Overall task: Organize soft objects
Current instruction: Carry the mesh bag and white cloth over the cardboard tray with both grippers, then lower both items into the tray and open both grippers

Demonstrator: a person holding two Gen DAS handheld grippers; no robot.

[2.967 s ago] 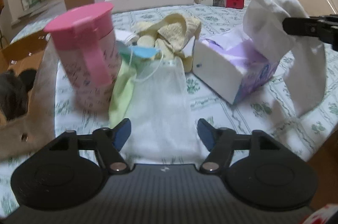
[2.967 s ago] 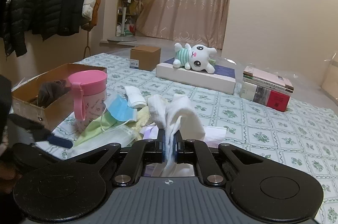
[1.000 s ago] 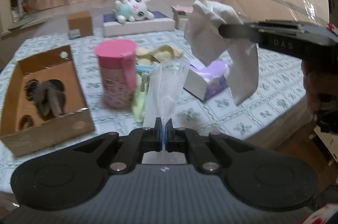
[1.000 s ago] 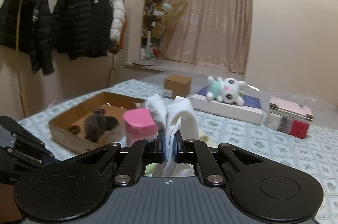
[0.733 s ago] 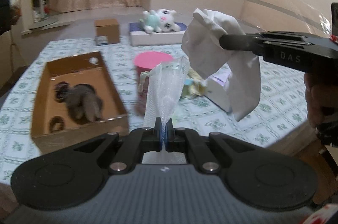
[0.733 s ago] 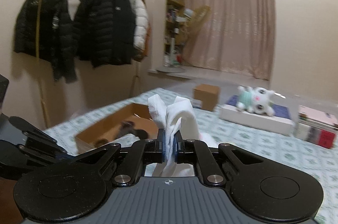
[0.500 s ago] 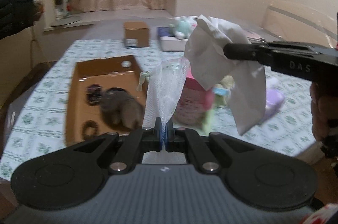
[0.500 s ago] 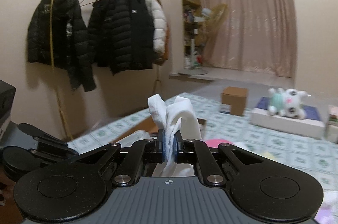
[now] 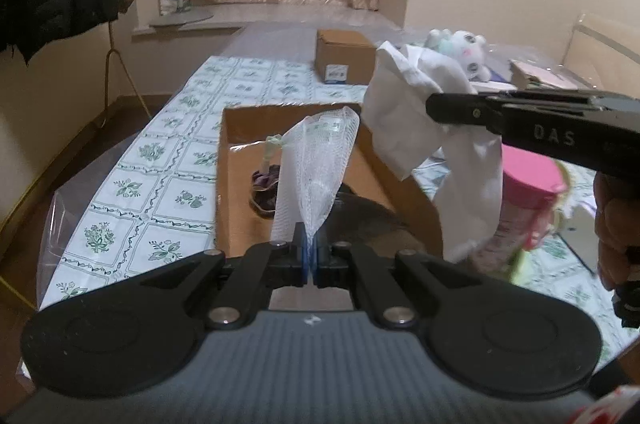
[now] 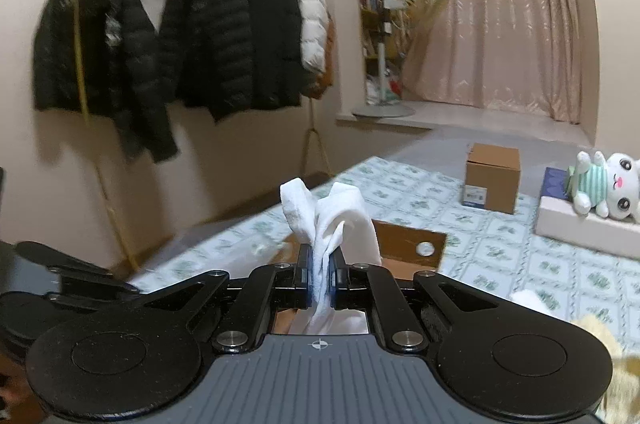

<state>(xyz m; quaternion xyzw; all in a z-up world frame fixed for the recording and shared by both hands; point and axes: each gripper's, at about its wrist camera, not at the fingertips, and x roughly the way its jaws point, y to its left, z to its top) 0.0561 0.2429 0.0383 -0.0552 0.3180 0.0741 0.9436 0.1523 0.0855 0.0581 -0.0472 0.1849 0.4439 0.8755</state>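
My left gripper [image 9: 310, 256] is shut on a white mesh pouch [image 9: 316, 160] that stands up from its jaws over the open cardboard box [image 9: 236, 184]. Dark soft items [image 9: 266, 184] lie inside that box. My right gripper [image 10: 320, 280] is shut on a white cloth [image 10: 336, 220]. In the left wrist view the same right gripper [image 9: 436, 108] reaches in from the right, and the white cloth [image 9: 416, 128] hangs from it above the box's right wall. In the right wrist view only the far end of the cardboard box [image 10: 412, 244] shows beyond the cloth.
A pink-lidded cup [image 9: 528, 200] stands right of the box. A small brown carton [image 9: 344, 58], a plush bunny [image 9: 464, 52] on a flat white box and books sit further back on the patterned tablecloth [image 9: 168, 160]. Coats on a rack [image 10: 200, 36] hang left.
Both grippers swung left with their loads, from over the cup and tissue box to over the cardboard box. Both grips stayed shut.
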